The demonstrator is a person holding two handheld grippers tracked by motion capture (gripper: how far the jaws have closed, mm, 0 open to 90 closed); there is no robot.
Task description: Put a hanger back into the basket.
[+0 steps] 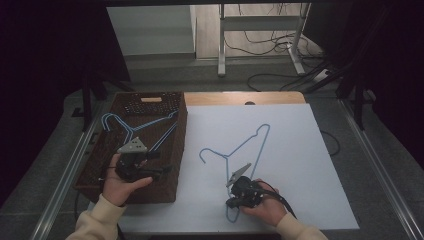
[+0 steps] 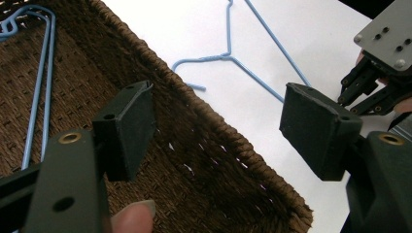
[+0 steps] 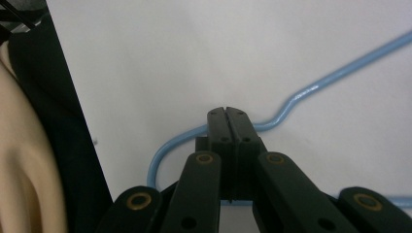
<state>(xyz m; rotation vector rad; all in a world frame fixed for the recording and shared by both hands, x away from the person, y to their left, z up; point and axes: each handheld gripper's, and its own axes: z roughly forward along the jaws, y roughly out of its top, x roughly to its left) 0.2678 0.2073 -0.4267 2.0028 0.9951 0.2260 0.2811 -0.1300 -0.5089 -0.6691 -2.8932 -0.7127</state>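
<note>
A blue wire hanger [image 1: 243, 144] lies on the white sheet [image 1: 295, 170]. My right gripper [image 1: 231, 204] is shut on its wire at the near corner, by the sheet's front edge. In the right gripper view the jaws [image 3: 226, 116] meet on the curved wire [image 3: 335, 75]. My left gripper [image 1: 159, 162] hovers open over the brown wicker basket [image 1: 181, 150], nothing between its pads [image 2: 131, 126]. Blue hangers [image 1: 145, 126] lie inside the basket, and one hanger [image 2: 39, 87] shows on the basket's woven floor. The basket rim [image 2: 233, 145] passes under the open jaws.
The basket takes up the left side of the table, beside the sheet. A wooden table edge [image 1: 240, 97] runs behind the sheet. Metal desk legs [image 1: 221, 50] and cables [image 1: 270, 45] lie on the floor beyond. The right gripper's grey plate [image 2: 388, 34] shows past the basket.
</note>
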